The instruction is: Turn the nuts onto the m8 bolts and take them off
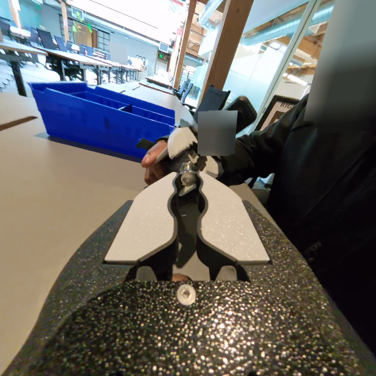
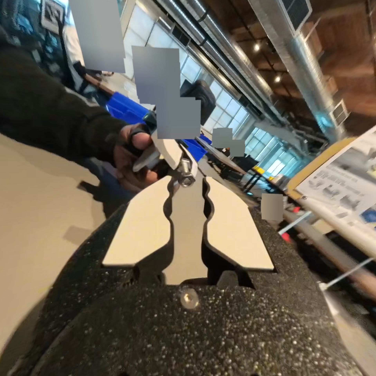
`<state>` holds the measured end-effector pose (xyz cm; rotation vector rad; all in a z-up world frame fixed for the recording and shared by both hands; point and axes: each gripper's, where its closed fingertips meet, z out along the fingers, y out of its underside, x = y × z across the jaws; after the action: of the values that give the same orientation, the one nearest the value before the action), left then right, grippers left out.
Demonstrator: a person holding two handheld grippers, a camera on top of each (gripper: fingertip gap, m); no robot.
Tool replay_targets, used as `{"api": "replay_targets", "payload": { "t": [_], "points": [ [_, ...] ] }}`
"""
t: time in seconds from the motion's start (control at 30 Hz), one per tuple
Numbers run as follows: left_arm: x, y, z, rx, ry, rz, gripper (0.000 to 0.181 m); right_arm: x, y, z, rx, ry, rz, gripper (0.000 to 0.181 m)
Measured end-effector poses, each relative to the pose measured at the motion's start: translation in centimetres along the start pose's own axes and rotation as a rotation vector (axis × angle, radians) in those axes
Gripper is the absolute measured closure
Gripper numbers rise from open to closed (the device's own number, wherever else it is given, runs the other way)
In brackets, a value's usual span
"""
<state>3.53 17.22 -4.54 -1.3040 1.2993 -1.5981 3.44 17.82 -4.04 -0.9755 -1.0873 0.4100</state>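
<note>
Left gripper (image 1: 188,181) clamps bolt (image 1: 188,179) head; right gripper (image 2: 187,181) spread around nut (image 2: 186,180). Steel's rigid, slick: grip nut flats.

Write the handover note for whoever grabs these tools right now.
Left tool: shut on the bolt, held above the table.
Right tool: open, its fingers either side of the nut, not clamped.
The nut sits on the bolt's threaded end.
The blue bin is on the table behind.
Going on or coming off: cannot tell.
Probably next: close the right tool on the nut and turn.
</note>
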Motion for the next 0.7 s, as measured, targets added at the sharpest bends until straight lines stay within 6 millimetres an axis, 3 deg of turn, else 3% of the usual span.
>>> {"api": "replay_targets", "payload": {
  "t": [0.2,0.47,0.6,0.7],
  "points": [
    [-0.3,-0.9,-0.3,0.021,-0.103,0.229,0.167,0.0,0.0,0.2,0.025,-0.104,0.439,0.151],
    [-0.7,-0.1,-0.4,-0.038,-0.142,0.317,0.167,0.1,0.0,0.2,0.031,-0.233,0.834,0.158],
    [-0.3,0.3,-0.1,-0.057,-0.122,0.331,0.167,-0.1,0.1,0.2,0.028,-0.287,0.946,0.159],
    [-0.2,0.6,0.0,-0.07,-0.107,0.315,0.167,-0.2,0.0,0.2,0.031,-0.29,0.91,0.166]
  ]
}}
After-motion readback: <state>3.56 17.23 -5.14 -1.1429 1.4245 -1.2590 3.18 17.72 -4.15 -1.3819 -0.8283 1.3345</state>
